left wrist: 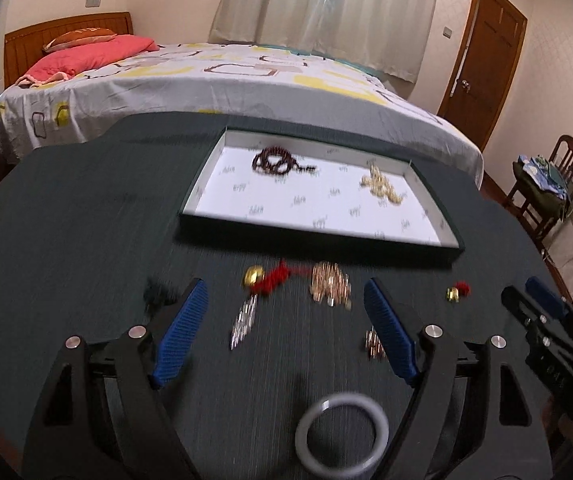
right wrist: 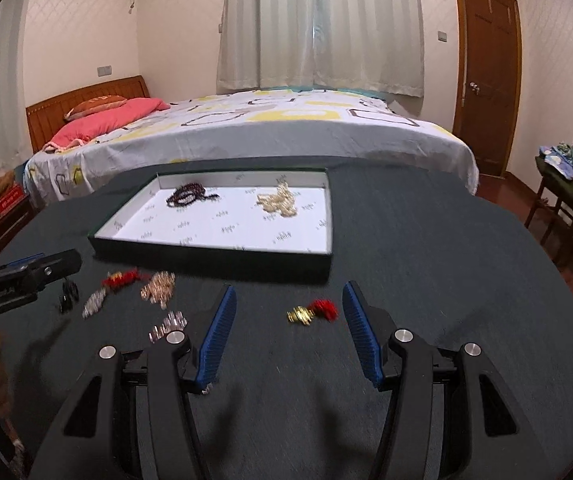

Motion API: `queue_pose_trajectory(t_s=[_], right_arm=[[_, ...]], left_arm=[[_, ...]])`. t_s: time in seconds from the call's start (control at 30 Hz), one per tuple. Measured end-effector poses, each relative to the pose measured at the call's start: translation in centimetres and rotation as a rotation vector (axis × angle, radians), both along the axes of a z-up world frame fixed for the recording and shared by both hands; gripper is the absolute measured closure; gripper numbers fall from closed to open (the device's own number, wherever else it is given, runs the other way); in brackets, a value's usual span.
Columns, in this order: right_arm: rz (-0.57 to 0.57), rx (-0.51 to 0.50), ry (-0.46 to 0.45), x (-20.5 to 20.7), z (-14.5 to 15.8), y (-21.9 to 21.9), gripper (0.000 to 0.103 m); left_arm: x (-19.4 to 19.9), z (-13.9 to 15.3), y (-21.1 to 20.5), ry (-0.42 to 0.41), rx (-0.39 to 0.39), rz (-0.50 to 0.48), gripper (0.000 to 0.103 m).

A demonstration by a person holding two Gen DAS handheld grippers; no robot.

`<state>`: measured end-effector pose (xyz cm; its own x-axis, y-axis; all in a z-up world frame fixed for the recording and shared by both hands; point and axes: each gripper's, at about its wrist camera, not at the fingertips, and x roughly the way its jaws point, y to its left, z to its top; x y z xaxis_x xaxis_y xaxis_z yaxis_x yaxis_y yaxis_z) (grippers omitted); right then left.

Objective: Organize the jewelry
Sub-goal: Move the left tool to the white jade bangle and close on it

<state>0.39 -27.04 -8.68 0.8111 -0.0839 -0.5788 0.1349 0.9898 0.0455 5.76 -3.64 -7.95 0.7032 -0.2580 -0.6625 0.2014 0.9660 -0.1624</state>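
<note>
I see my left gripper (left wrist: pixel 286 300) with jaws spread wide and empty above the dark tabletop (left wrist: pixel 86 220); between them lie a red-tasselled gold charm (left wrist: pixel 264 278), a pinkish-gold chain heap (left wrist: pixel 329 284) and a silvery piece (left wrist: pixel 242 320), with a pale grey bangle (left wrist: pixel 341 432) nearer the camera. My right gripper (right wrist: pixel 286 308) is parted, holding nothing; a second gold charm with red tassel (right wrist: pixel 312 311) lies between its jaws. The white-lined tray (right wrist: pixel 328 220) beyond holds dark beads (right wrist: pixel 188 195) and a cream strand (right wrist: pixel 278 200).
</note>
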Motion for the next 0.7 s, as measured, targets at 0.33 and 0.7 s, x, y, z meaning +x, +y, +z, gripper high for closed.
queue_pose_trajectory(t_s=[0.33,0.7], right_arm=[[-0.017,-0.001,0.031,-4.4,-2.5,-0.2,0.048],[-0.020,0.030,0.030,-6.3,-3.7,-0.8,0.048]], left_arm=[[-4.9,-2.4,-0.8,0.007,0.035,-0.025,0.024],[-7.5,-3.7,-3.5,-0.083,0.067,-0.078,0.016]])
